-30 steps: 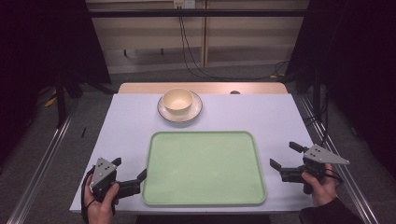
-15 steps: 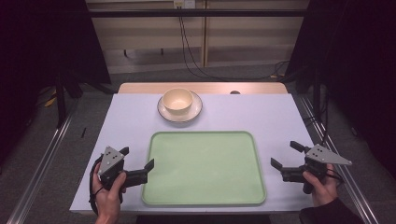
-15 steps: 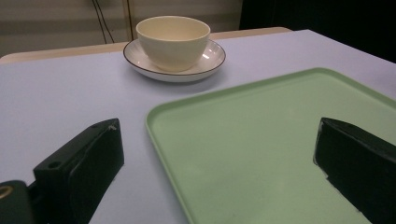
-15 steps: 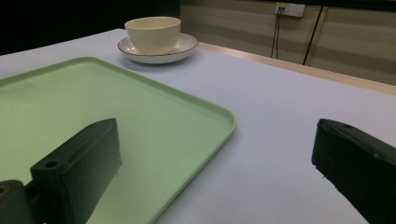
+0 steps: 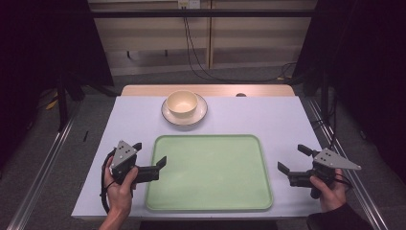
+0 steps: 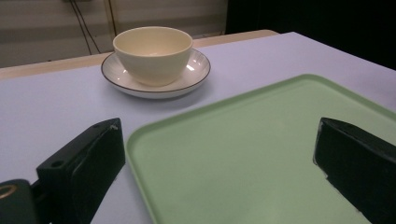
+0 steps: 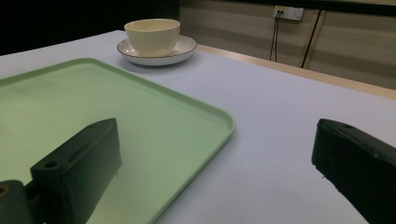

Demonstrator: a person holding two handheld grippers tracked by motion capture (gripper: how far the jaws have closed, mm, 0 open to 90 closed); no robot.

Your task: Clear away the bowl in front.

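Green tray [image 5: 209, 172] empty, bench [image 5: 268, 117] centre. Cream bowl [image 5: 182, 103] on saucer [image 5: 184, 115] at 12 o'clock. Left gripper [image 5: 150, 163] fingers spread, straddling tray's 9 o'clock rim. Right gripper [image 5: 293, 159] fingers spread, empty, at 3 o'clock. Risk: one-sided lift tilts tray.

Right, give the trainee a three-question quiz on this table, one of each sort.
1. True or false: the bowl sits on the green tray.
2. Which gripper has a jaw over the tray's edge? A) left gripper B) right gripper
3. Fill in: the bowl rests on a ____.

Key: 1 false, it stands on the saucer beyond the tray; 2 A; 3 saucer.
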